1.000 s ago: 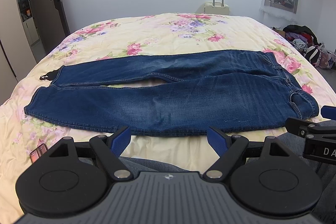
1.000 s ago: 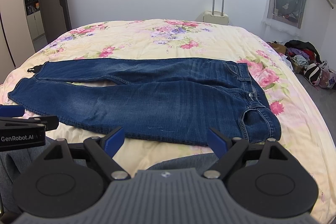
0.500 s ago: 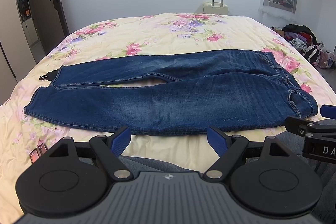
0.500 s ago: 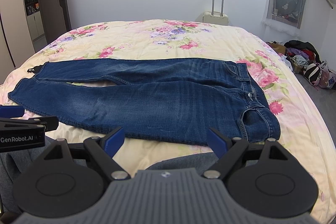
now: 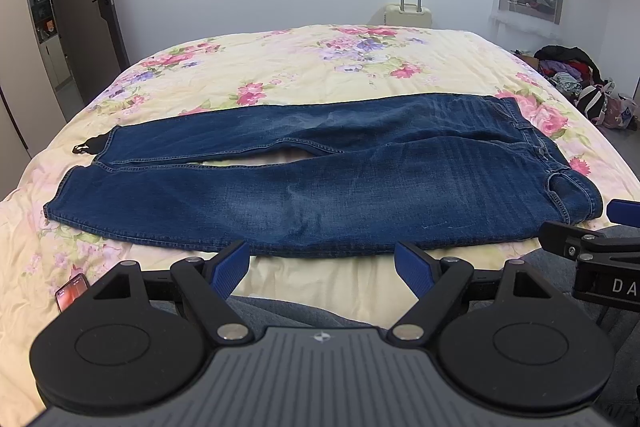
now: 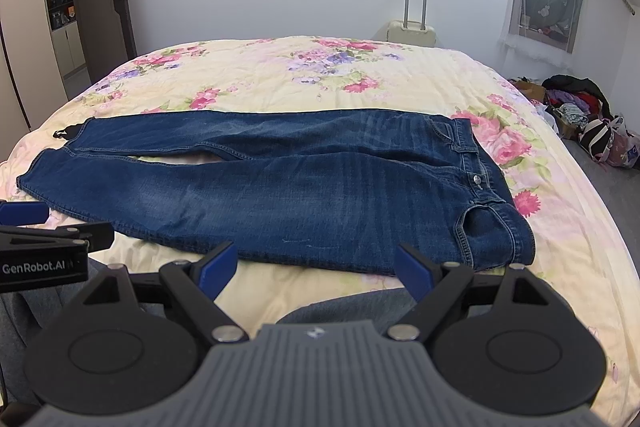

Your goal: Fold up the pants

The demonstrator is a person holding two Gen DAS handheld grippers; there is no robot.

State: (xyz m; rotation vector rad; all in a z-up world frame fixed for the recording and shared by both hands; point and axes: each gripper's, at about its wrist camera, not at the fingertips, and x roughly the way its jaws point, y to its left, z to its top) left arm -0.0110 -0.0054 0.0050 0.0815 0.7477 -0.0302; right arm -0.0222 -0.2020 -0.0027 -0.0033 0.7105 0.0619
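Blue jeans lie flat across the bed, waistband to the right, leg hems to the left, the two legs slightly parted near the crotch. My left gripper hovers open just short of the jeans' near edge, around mid-leg. My right gripper is also open, short of the near edge below the thigh and hip. Nothing sits between either pair of blue fingertips. Each gripper shows at the side of the other's view.
A floral quilt covers the bed. A phone lies at the near left on the quilt. A person's grey-clad legs are below the grippers. A suitcase, a clothes pile and a doorway surround the bed.
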